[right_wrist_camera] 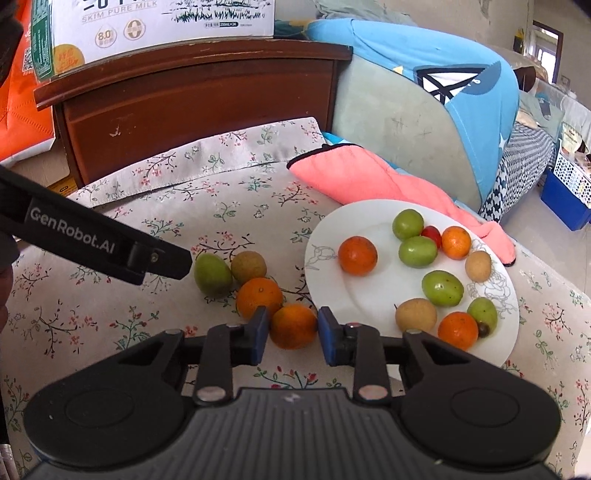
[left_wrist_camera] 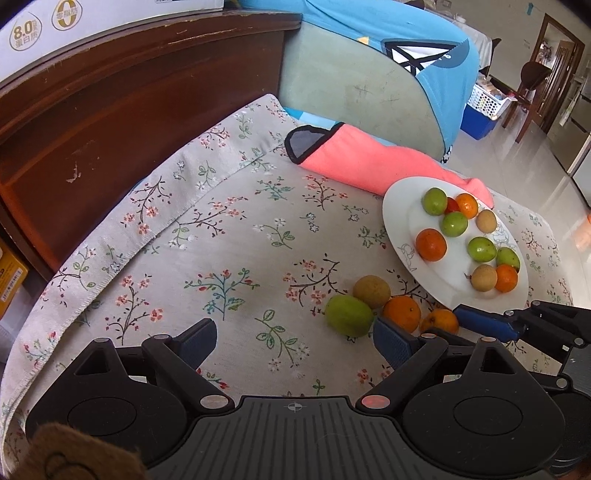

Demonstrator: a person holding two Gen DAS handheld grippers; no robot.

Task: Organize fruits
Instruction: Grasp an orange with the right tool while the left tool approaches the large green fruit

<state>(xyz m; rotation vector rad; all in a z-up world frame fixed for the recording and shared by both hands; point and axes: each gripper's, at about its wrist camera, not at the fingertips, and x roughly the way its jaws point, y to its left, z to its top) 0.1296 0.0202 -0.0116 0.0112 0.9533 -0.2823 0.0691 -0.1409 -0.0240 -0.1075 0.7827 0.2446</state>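
Observation:
A white plate (right_wrist_camera: 332, 236) on the floral cloth holds several green, orange and tan fruits. Beside it on the cloth lie a green fruit (right_wrist_camera: 212, 275), a tan fruit (right_wrist_camera: 248, 266) and two oranges (right_wrist_camera: 258, 295). My right gripper (right_wrist_camera: 291, 330) has its blue pads on both sides of the nearer orange (right_wrist_camera: 293, 326), which rests on the cloth. My left gripper (left_wrist_camera: 295, 341) is open and empty, just left of the loose fruits (left_wrist_camera: 349, 314). The plate also shows in the left wrist view (left_wrist_camera: 399, 206).
A pink towel (right_wrist_camera: 369, 177) lies behind the plate. A dark wooden headboard (right_wrist_camera: 192, 96) with a milk carton box (right_wrist_camera: 162, 18) on top stands at the back. A sofa with a blue cover (right_wrist_camera: 424, 74) is at the right.

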